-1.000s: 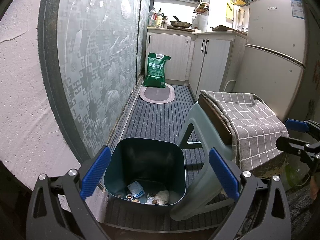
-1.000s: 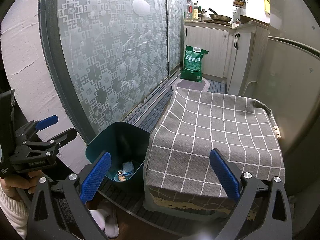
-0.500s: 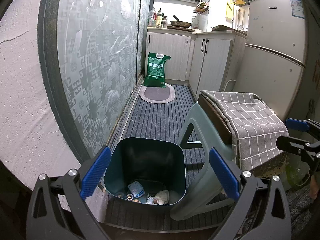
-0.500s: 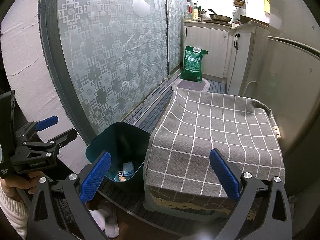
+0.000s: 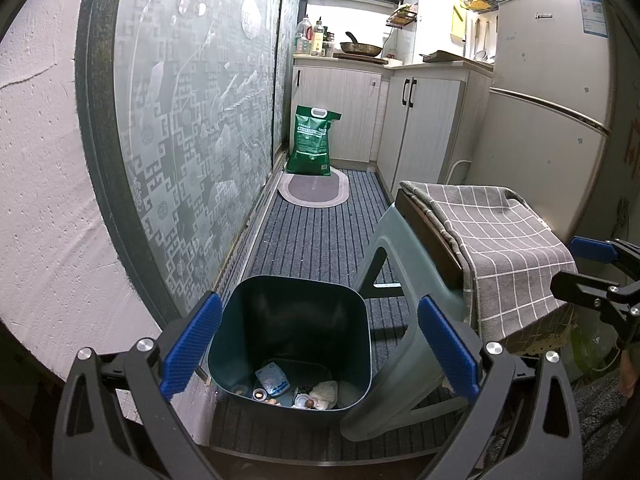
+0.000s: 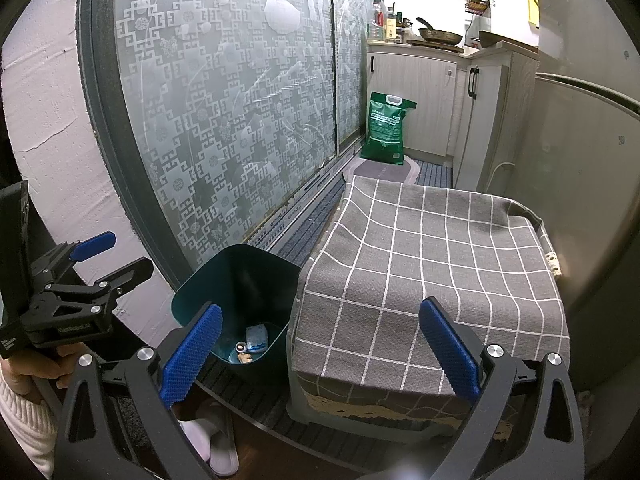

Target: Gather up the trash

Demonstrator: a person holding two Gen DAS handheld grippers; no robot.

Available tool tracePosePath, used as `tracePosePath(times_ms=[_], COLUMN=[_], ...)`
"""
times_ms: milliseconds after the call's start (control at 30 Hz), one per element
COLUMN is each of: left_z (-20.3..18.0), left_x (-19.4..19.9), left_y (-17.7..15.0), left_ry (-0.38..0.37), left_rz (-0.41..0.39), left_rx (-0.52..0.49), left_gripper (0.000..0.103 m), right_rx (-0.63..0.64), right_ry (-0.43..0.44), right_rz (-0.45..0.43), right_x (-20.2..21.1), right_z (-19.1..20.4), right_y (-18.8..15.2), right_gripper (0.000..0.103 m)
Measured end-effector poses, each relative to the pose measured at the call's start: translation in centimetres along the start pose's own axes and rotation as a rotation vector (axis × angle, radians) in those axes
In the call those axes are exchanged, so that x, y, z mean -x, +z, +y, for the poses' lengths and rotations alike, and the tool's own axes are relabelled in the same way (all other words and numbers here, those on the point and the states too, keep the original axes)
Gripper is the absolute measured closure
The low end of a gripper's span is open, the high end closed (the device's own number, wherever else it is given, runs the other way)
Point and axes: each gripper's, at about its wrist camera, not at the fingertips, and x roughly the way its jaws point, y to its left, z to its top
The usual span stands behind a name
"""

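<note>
A: Where's the trash right now?

B: Down in the bottom of the dark green bin (image 5: 290, 344): a blue packet (image 5: 273, 378), a crumpled white tissue (image 5: 325, 391), a couple of small caps and crumbs beside them. The bin stands on the striped floor mat (image 5: 316, 236), tucked between the frosted sliding door (image 5: 192, 128) and the plastic stool (image 5: 404, 344).

A: Why there, you think?

B: Judging by the layout, it sits just beside the stool so anything lifted off the top can be dropped straight in. The stool carries a board draped with a grey checked cloth (image 6: 432, 280), and from the right wrist view nothing lies on that cloth.

A: And the tools?

B: The left hand-held gripper (image 5: 320, 344) hangs over the bin mouth, fingers spread wide with nothing between them, as you'd expect after a drop or before reaching in. The right hand-held gripper (image 6: 320, 356) is also spread and empty, pointed at the cloth's near edge.

A: So what's left?

B: I see no loose litter on the mat or cloth, so collecting looks close to finished. The green sack (image 5: 314, 142) by the cabinets seems like stored goods, not trash.
</note>
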Motion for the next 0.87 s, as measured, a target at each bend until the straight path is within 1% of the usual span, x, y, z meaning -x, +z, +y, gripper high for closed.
tracePosePath(times_ms=[867], left_z=[0.35], left_x=[0.25], left_y=[0.22], left_ry=[0.001], left_rz=[-0.003], left_rx=[0.009], left_gripper=[0.003], right_rx=[0.0], right_ry=[0.0], right_rz=[0.0], right_x=[-0.02], right_z=[0.02], right_y=[0.02], right_gripper=[0.003])
